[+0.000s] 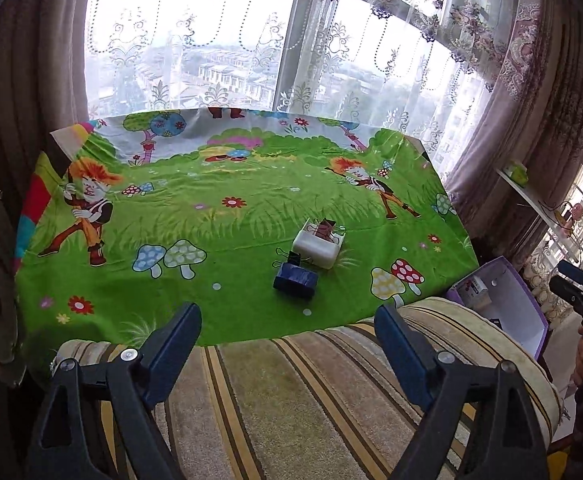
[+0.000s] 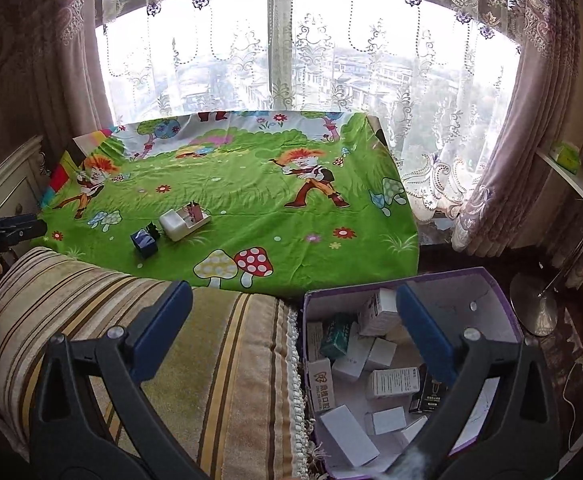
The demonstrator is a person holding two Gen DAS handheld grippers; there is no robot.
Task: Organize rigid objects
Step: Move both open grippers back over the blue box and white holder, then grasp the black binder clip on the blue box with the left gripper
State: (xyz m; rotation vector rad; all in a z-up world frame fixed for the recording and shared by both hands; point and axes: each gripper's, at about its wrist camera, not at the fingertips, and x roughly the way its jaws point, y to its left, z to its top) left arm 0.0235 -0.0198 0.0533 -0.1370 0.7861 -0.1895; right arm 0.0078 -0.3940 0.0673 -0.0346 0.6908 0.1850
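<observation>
Meanwhile both the left gripper [image 1: 287,332] and right gripper [image 2: 293,312] gape wide and empty, the striped cushion [image 1: 311,392] between them and the blue box [image 1: 294,280].

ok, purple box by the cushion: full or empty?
Partly full. The purple box holds a loose jumble of small cartons, mostly white, one green; bare inner wall shows above them.

Lower middle, right wrist view: white carton [image 2: 320,385] in the purple box [image 2: 503,312] bears Chinese characters, small print illegible.
</observation>
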